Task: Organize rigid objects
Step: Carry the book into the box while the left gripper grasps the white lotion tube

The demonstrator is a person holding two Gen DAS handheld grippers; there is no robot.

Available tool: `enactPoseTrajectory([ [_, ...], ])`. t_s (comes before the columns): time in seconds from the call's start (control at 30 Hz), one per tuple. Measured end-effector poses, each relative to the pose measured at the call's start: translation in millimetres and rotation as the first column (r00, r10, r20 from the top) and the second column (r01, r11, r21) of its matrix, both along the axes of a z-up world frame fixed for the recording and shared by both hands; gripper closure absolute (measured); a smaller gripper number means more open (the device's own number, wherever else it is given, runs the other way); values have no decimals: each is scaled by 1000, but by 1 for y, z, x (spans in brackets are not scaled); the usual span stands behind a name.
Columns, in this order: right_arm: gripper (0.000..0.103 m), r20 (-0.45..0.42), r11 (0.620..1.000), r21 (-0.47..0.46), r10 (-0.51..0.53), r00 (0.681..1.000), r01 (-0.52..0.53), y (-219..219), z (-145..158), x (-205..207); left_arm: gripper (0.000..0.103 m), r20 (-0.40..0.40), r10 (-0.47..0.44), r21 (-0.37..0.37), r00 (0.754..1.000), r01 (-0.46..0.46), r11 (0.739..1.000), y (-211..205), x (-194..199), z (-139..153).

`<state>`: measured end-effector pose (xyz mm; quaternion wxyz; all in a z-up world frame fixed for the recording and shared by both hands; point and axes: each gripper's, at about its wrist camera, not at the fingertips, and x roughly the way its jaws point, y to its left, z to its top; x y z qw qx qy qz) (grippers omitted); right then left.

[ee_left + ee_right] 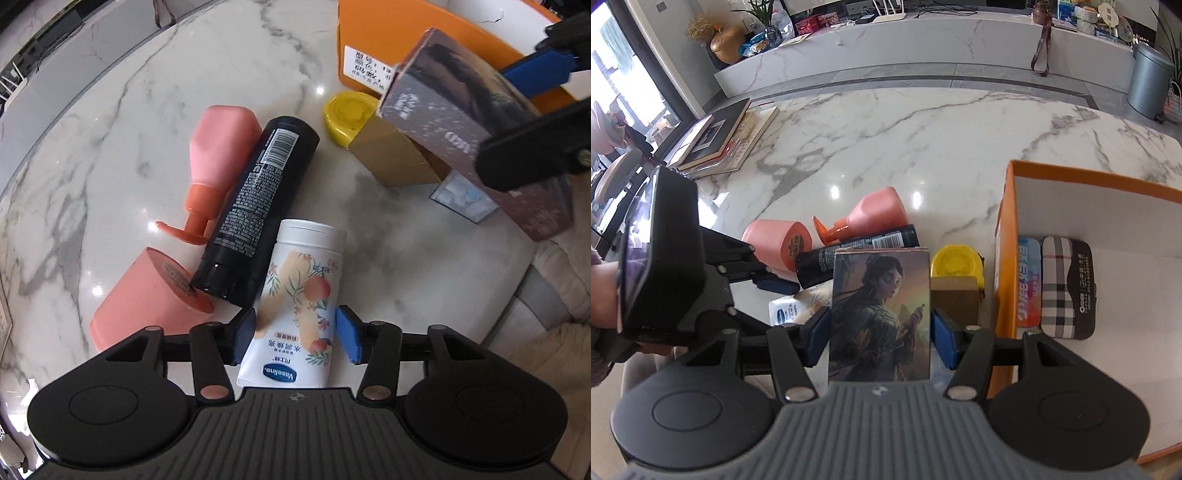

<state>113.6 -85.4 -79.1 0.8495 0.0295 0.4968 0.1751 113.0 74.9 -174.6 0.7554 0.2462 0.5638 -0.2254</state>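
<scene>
Vaseline tube [295, 306] between spread left fingers [349, 339]

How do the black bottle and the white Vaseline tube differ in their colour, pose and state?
The black bottle is dark with white small print and a barcode; the Vaseline tube is white with a peach and flower pattern. The bottle lies free, leaning against the pink pump bottle; the tube sits between the fingers of the left gripper. Both lie on the marble table, side by side.
</scene>
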Motion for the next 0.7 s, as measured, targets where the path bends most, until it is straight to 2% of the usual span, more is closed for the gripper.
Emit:
enactPoseTrajectory([
  [0.07,44,-2,1000,4,1,1000,-1,-1,-1,-1,43,7,16,4,1000,-16,1000,-3,0,-4],
  [0.13,44,0,1000,9,4,1000,-4,-2,-1,-2,52,-27,61,-40,998,-63,997,-1,4,-5],
  [0.17,44,3,1000,11,5,1000,-5,-3,0,-3,52,-31,83,-44,996,-84,995,-1,5,-5],
  [0.27,44,12,1000,18,-1,1000,1,-6,2,-6,53,-13,111,-24,994,-111,993,-5,-2,-3],
  [0.37,44,28,1000,27,-15,999,14,-13,8,-10,55,-2,191,-65,982,-191,980,-2,-11,7],
  [0.5,44,49,998,49,-39,998,37,-22,14,-15,60,-48,316,-120,948,-319,940,3,-6,15],
  [0.6,44,57,997,62,-45,997,42,-26,18,-19,64,-71,418,-126,905,-424,897,11,-4,13],
  [0.7,44,78,996,80,-55,995,48,-32,24,-25,79,-78,494,-160,866,-499,851,16,-6,21],
])
